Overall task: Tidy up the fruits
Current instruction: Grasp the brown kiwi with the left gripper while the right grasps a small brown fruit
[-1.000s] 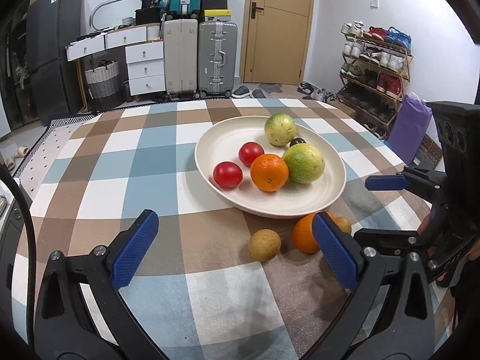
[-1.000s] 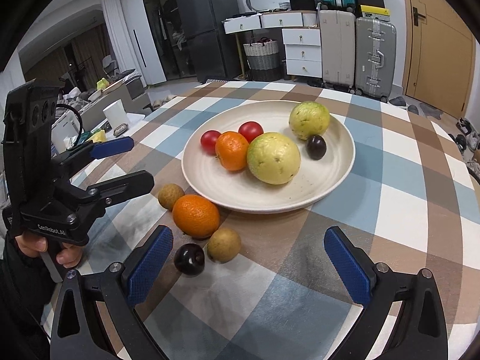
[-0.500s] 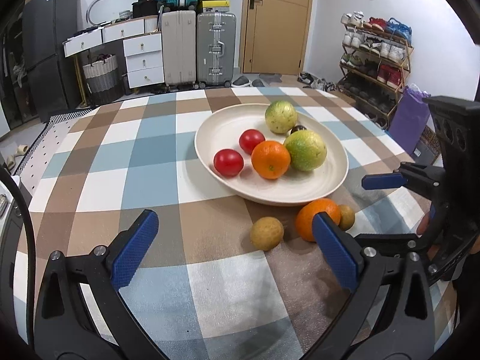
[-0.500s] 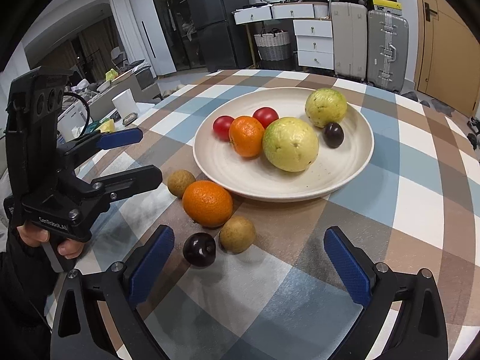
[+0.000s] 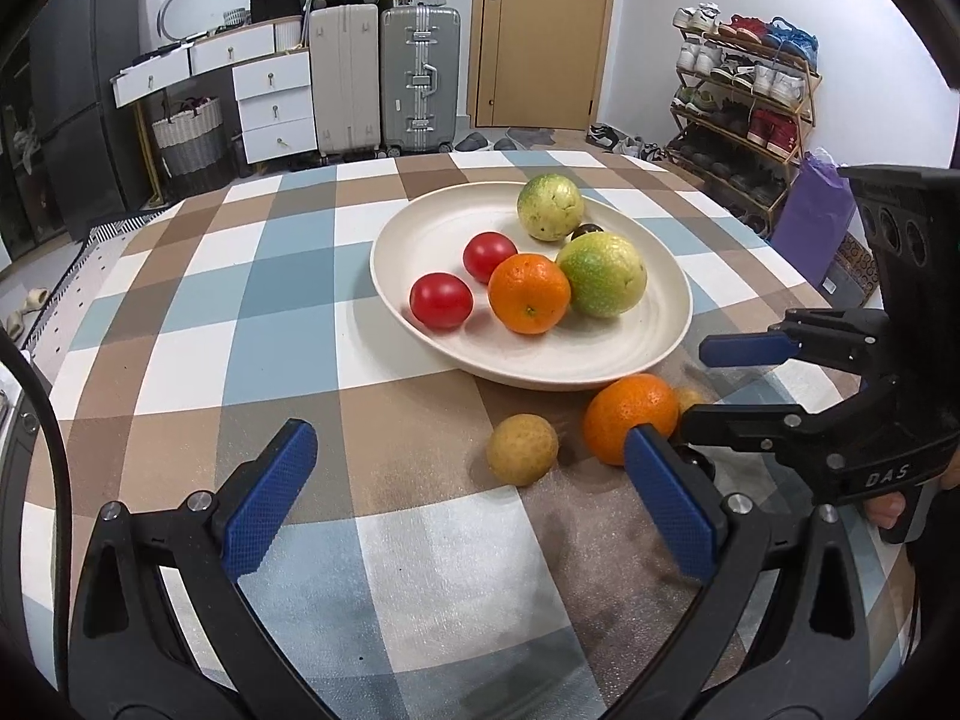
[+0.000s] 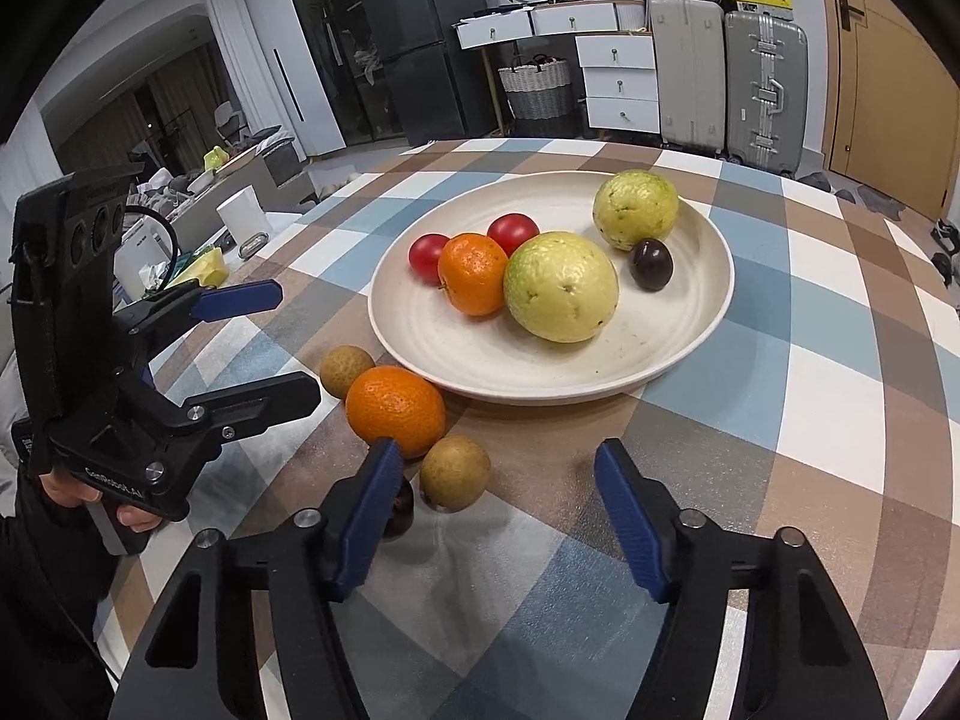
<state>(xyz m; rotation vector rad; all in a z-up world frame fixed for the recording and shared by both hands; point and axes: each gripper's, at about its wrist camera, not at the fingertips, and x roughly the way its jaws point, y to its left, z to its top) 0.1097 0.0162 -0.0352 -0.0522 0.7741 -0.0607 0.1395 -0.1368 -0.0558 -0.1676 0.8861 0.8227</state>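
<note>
Beside the cream plate (image 6: 708, 336), on the checked tabletop (image 6: 810, 420), lie a glossy orange (image 6: 396, 408), two tan fruits and a dark plum. Right gripper (image 6: 492, 501), just narrowing, grips nothing; left gripper (image 5: 462, 498) gapes empty.

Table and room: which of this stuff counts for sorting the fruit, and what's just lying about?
For the job:
- plate
- loose orange
- two brown fruits
- dark plum
- fruit already plated

Lying about:
- suitcases
- shoe rack
- drawers
- wicker basket
</note>
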